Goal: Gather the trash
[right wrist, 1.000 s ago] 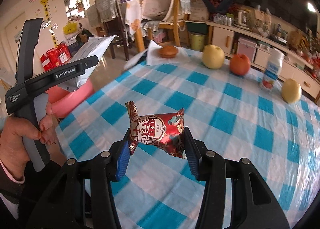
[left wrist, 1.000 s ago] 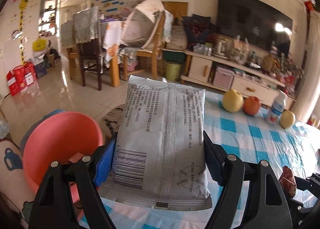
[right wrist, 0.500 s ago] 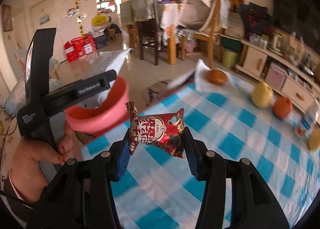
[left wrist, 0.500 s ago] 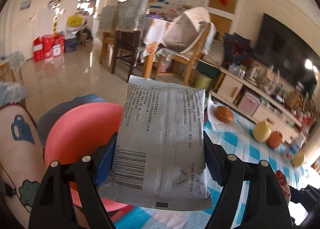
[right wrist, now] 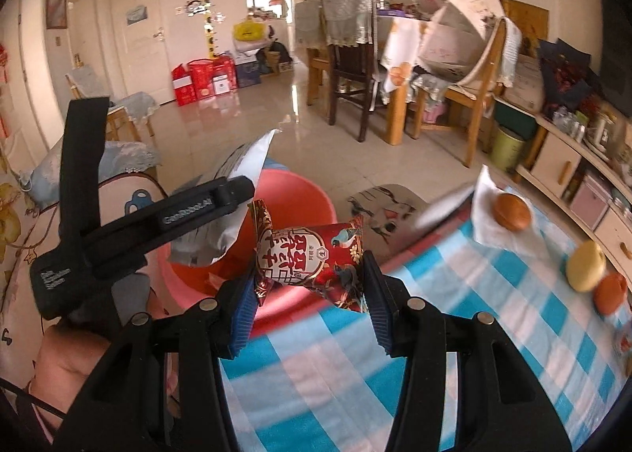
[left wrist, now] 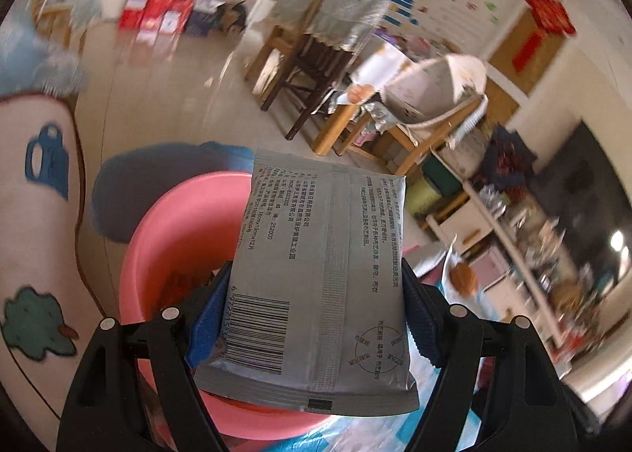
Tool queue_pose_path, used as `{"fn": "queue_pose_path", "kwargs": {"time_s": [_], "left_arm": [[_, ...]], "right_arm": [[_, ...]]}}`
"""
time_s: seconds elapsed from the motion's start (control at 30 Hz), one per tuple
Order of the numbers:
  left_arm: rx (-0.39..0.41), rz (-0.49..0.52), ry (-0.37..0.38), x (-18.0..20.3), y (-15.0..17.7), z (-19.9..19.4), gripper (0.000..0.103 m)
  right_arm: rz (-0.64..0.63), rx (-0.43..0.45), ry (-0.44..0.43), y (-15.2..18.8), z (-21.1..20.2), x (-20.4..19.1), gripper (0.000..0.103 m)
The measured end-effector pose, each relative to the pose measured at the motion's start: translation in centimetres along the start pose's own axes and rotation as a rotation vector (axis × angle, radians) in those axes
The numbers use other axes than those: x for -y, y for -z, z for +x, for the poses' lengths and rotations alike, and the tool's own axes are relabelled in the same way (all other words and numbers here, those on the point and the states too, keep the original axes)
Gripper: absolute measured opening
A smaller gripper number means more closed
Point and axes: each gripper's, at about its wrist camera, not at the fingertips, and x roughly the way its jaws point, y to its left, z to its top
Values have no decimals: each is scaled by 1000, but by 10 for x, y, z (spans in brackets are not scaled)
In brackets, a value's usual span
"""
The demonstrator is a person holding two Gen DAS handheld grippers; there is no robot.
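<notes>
Two pieces of trash are being held over the pink basin [left wrist: 185, 239]: a grey foil packet [left wrist: 320, 286] is being pinched between the blue pads of the left gripper [left wrist: 314, 317], and a red patterned wrapper [right wrist: 312, 254] is being clamped by the right gripper [right wrist: 310, 306]. Nearer and to the right, the blue-checked tablecloth [right wrist: 454, 337] is being shown, with a bun [right wrist: 512, 212] on white paper [right wrist: 488, 227] farther off.

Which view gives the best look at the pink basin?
The right wrist view: the pink basin sits beside the checked table, past the red wrapper. In the left wrist view, the grey packet hides much of the basin.
</notes>
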Motion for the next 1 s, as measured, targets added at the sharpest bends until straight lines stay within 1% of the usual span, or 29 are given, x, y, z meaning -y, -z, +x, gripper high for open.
{"fn": "queue_pose_path", "kwargs": {"time_s": [0.07, 0.23, 0.27, 0.3, 0.33, 0.37, 0.4, 0.43, 0.5, 0.57, 0.63, 0.83, 1.0], "left_arm": [[2, -41, 0, -10, -2, 3, 78], [-3, -77, 2, -19, -2, 8, 78], [-5, -79, -1, -18, -1, 10, 78], [-5, -81, -2, -18, -1, 10, 78], [-2, -81, -6, -19, 0, 10, 79], [5, -79, -6, -18, -1, 9, 80], [16, -77, -3, -17, -1, 8, 82], [24, -73, -5, -16, -1, 7, 84], [38, -45, -11, -9, -1, 5, 87], [49, 1, -15, 0, 1, 3, 88], [73, 39, -22, 9, 3, -1, 89], [144, 154, -27, 36, 12, -14, 95], [175, 270, 8, 66, 24, -20, 97]], "right_arm": [[-12, -4, -16, -3, 11, -2, 51], [-40, -31, -43, -7, 42, -12, 52], [-39, -44, -62, -7, 49, -12, 54], [-34, -47, -66, -7, 53, -13, 61], [-21, -42, -49, -6, 56, -11, 63], [-7, -37, -48, -6, 56, -8, 63], [5, -31, -56, -5, 55, -6, 67], [26, -17, -54, -4, 52, -3, 73], [52, 6, -33, 0, 44, 3, 80], [76, 27, -9, 6, 33, 9, 82], [98, 39, 25, 11, 24, 15, 87], [164, 51, 107, 32, -6, 33, 91], [184, 40, 161, 52, -27, 43, 92]]}}
